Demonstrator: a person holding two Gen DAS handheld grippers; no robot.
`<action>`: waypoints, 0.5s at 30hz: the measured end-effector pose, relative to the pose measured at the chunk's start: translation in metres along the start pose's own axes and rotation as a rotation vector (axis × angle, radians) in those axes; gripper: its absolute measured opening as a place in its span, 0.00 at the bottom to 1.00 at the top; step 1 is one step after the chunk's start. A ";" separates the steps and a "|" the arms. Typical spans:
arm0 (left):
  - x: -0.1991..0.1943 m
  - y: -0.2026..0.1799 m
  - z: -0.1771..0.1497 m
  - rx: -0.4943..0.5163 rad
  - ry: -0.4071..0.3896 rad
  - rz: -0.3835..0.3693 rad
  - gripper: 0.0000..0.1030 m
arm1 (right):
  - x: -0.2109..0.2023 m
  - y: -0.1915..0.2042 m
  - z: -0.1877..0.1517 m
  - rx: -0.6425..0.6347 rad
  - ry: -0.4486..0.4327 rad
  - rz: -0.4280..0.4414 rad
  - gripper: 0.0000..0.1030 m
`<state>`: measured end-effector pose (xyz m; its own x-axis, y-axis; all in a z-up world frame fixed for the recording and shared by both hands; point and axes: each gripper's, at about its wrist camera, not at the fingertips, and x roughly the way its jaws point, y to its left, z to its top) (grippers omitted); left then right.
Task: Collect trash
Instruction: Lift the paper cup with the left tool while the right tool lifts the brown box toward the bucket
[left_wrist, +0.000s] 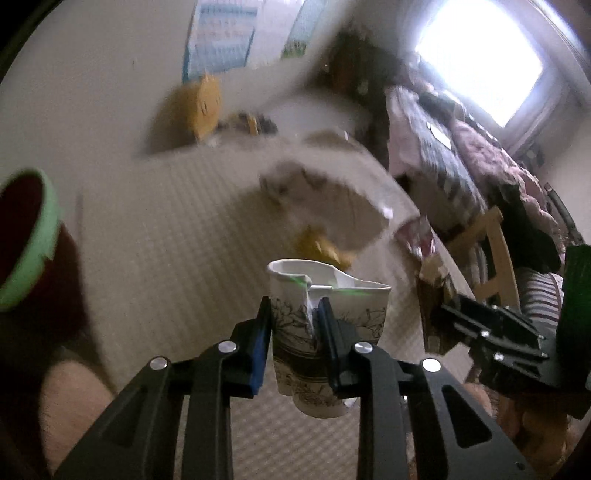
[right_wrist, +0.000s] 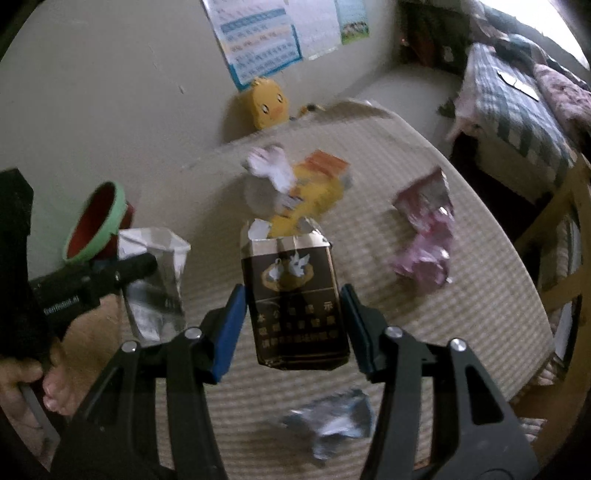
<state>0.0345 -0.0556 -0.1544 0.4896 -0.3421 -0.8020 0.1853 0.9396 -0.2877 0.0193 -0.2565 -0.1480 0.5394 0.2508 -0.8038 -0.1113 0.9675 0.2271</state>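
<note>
In the left wrist view a crumpled paper cup, white with a dark floral print and a dented, folded rim, sits upright between the fingers of the left tool; the jaws are drawn in narrow and press its wall from both sides, so the cup is held above the ribbed worktop. A green-rimmed bin with a dark red inside shows at the left edge, and blurred yellow packaging lies beyond the cup. In the right wrist view a dark brown cigarette pack, its top torn open and its front carrying a white bird emblem and gold lettering, stands between the fingers of the right tool; the jaws are set at medium width, with a slim gap visible on each side of the pack, so whether they touch it cannot be told. A pink wrapper lies to the right on the worktop, a silver foil wrapper below, and a yellow packet behind
</note>
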 end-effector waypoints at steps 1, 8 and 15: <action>-0.010 0.001 0.005 0.017 -0.032 0.021 0.22 | -0.002 0.005 0.003 -0.004 -0.011 0.006 0.49; -0.071 0.002 0.032 0.110 -0.223 0.136 0.22 | -0.033 0.040 0.032 -0.039 -0.136 0.022 0.49; -0.125 0.010 0.057 0.125 -0.365 0.209 0.22 | -0.068 0.069 0.062 -0.077 -0.257 0.058 0.49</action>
<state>0.0239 -0.0036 -0.0274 0.7924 -0.1464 -0.5921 0.1410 0.9884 -0.0557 0.0269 -0.2090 -0.0434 0.7233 0.2990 -0.6224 -0.2065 0.9538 0.2183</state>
